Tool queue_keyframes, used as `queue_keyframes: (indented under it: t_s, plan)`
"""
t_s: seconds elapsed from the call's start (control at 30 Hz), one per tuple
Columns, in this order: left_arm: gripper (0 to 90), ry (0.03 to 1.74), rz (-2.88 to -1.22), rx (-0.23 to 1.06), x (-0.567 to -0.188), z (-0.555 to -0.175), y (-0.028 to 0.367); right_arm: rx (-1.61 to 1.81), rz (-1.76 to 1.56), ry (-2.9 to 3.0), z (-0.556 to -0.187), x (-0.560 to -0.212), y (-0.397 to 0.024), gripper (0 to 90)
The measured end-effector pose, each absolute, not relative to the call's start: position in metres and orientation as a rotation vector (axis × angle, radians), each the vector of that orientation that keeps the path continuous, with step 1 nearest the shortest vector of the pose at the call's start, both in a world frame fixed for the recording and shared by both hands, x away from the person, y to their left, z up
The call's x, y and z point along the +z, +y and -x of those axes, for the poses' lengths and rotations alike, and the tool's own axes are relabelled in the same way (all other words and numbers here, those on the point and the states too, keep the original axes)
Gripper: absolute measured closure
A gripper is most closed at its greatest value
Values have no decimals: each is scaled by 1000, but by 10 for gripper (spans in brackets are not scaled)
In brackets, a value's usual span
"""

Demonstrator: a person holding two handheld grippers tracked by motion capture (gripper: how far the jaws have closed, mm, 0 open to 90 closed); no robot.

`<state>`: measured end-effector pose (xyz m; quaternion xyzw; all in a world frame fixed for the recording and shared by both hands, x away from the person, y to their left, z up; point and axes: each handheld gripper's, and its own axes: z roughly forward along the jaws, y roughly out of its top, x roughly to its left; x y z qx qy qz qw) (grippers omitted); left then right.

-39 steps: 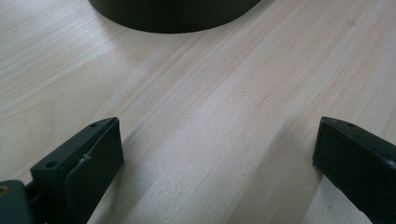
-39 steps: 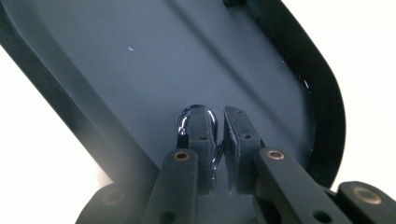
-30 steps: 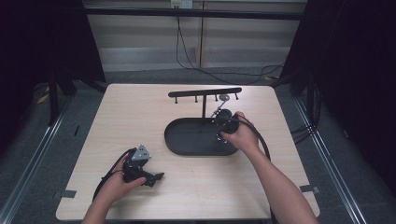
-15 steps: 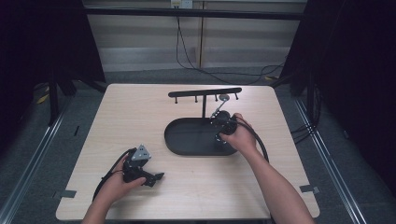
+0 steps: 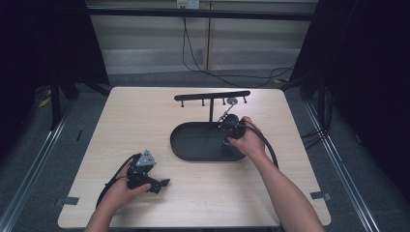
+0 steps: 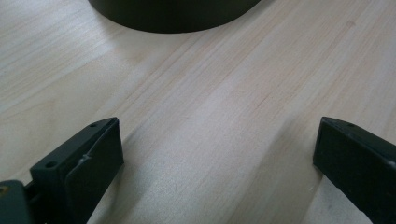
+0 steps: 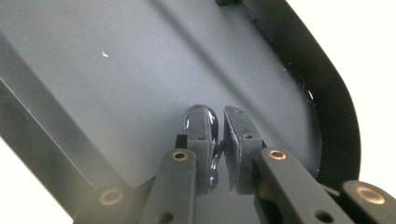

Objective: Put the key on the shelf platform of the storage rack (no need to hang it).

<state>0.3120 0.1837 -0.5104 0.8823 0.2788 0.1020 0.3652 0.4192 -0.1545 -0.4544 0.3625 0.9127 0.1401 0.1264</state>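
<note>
The surface [image 5: 145, 121] is pale wood, and dark curtains hang at both sides of the room. A grey wall with cables running down it stands behind.

A black oval tray [image 5: 193, 142] sits a little to the right of the middle of the surface. A thin black post stands at its back edge and holds up a long black bar [image 5: 212, 95] with small pegs under it. A small round shiny thing [image 5: 232, 101] hangs by the right end of the bar; it is too small to tell what it is.

The right gripper [image 5: 231, 126] is over the right end of the tray, held in the person's right hand [image 5: 247, 140]. In the right gripper view its fingers [image 7: 201, 140] are almost closed over the tray [image 7: 116, 79] floor. A small shiny black thing [image 7: 212, 128] is pinched between them. I cannot tell what it is.

The left gripper [image 5: 159, 183] rests on the surface near the front left, well apart from the tray, with the left hand [image 5: 121, 191] around it. In the left gripper view its fingers [image 6: 88, 163] are wide open with nothing between them but bare wood [image 6: 210, 130]. The tray's dark rim [image 6: 173, 14] shows at the top of that view.
</note>
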Motion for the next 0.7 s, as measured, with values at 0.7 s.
queue_keyframes:
  t_s: [0.7]
  plan:
    - [11,716,-2270,261,-510,-312,184,453,-1077,2676,-413,-449,-159,712]
